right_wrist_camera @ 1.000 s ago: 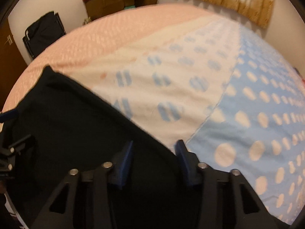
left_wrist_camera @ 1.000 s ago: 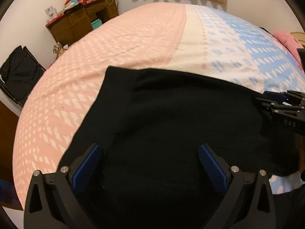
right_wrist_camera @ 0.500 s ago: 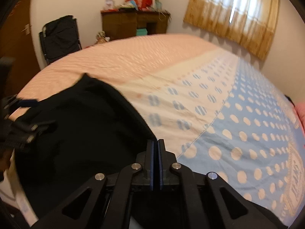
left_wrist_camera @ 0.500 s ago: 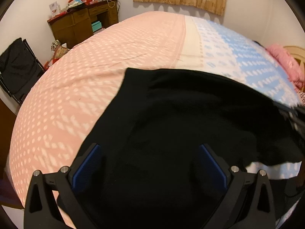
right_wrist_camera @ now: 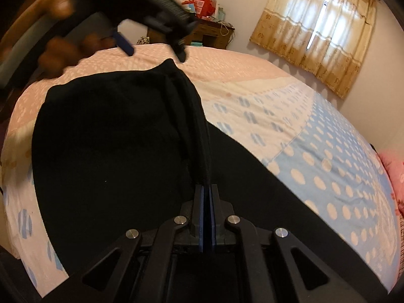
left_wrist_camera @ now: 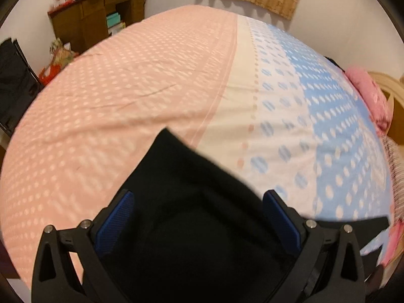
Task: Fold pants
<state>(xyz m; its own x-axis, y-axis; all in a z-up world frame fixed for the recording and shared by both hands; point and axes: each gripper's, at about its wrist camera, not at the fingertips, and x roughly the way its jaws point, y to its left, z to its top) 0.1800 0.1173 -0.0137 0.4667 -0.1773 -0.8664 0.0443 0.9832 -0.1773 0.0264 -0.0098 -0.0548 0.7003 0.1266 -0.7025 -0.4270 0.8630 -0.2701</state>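
The black pants [right_wrist_camera: 113, 139] lie on the bed and rise in a ridge to my right gripper [right_wrist_camera: 206, 189], which is shut on their edge and holds it lifted. In the left wrist view the pants [left_wrist_camera: 192, 217] fill the bottom, with a corner pointing up the bed. My left gripper [left_wrist_camera: 199, 214] is open above the fabric, its blue pads [left_wrist_camera: 118, 214] wide apart with nothing between them. In the right wrist view the left gripper [right_wrist_camera: 154, 43] hovers blurred above the pants' far end, held by a hand.
The bedspread is pink [left_wrist_camera: 113, 96] on the left, cream in the middle, blue dotted [left_wrist_camera: 328, 126] on the right. A wooden desk [left_wrist_camera: 96, 22] and a black chair [left_wrist_camera: 12, 80] stand beyond the bed. A pink pillow [left_wrist_camera: 371, 96] lies far right. Curtains [right_wrist_camera: 315, 30] hang behind.
My right gripper closed on the pants' edge and lifted it up and over. My left gripper stayed open and rose away from the fabric toward the far end.
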